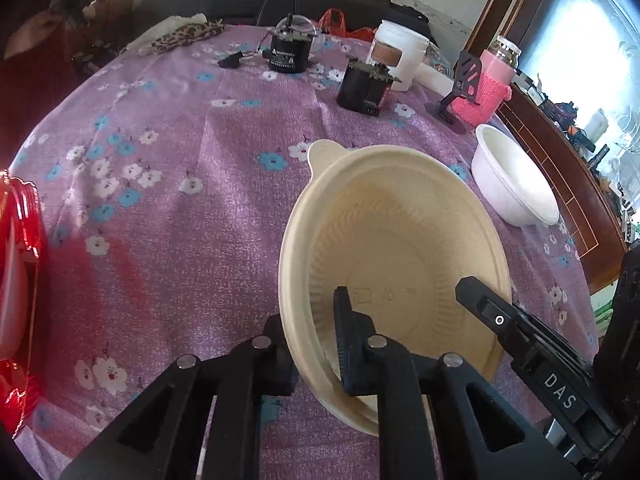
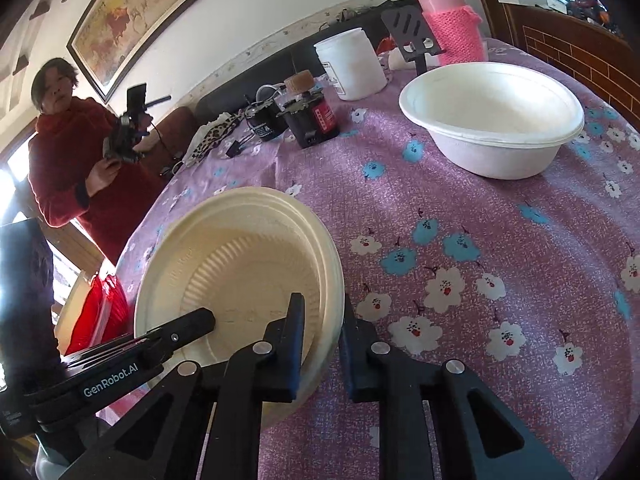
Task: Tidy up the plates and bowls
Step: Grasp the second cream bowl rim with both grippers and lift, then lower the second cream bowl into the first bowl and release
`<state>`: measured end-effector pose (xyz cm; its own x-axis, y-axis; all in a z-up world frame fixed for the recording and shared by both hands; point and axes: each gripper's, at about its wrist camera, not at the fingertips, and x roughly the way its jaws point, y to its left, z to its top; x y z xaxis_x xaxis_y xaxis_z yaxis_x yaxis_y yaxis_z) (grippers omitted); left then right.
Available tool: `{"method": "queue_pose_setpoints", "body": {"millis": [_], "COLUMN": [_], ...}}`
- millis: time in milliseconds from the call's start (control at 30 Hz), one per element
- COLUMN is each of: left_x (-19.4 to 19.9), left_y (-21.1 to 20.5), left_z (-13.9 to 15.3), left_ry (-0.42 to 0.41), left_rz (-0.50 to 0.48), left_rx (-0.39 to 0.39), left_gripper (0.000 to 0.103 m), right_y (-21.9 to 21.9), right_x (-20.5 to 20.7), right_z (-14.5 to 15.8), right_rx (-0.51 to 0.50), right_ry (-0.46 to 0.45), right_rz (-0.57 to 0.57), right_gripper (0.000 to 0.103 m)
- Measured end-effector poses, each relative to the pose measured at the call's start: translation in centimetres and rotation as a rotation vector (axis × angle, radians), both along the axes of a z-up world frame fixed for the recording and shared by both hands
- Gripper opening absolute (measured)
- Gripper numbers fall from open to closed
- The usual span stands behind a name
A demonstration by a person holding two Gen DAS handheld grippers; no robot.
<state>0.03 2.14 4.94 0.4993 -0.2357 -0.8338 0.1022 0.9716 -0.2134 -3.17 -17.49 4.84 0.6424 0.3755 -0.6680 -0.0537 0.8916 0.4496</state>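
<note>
Nearest to you, the left gripper (image 1: 316, 354) is clamped on the near-left rim of the cream bowl (image 1: 400, 248), one finger inside the wall and one outside; the right gripper (image 2: 322, 344) pinches the opposite rim in the same way, so you hold the bowl from both sides. It sits on the purple floral tablecloth (image 1: 180, 208) near your edge of the table. It appears to be two nested bowls of pale, matte moulded pulp, with fluted inner walls, a small tab on the far rim and faint embossed marks on the base; a double rim line shows at the edge. The step in hand seems to be separating or lifting this stack; your next move calls for even, matched motion of both hands, since thin pulp rims bend easily. Farther off stands the white bowl (image 2: 492, 120), upright and well apart, a likely place for stacking. Beyond it are a white jar (image 2: 350, 64) and a pink-sleeved bottle (image 2: 448, 24).
</note>
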Motion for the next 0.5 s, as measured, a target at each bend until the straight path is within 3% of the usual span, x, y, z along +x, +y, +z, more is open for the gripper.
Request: {"method": "queue_pose_setpoints", "body": {"millis": [233, 500], "left_x": [-1.3, -4.0], "left_y": [0.7, 3.3], "left_z": [0.9, 4.0], "left_ry": [-0.023, -0.122], "left_rz": [0.016, 0.06], "left_rx": [0.002, 0.005], "left_gripper": [0.014, 0.014], "right_y": [0.6, 3.1], "right_x": [-0.8, -2.1], "right_z": [0.9, 2.8], "right_rx": [0.006, 0.025], "right_ry": [-0.037, -0.052], "right_rz": [0.014, 0.046], "right_gripper": [0.017, 0.017]}}
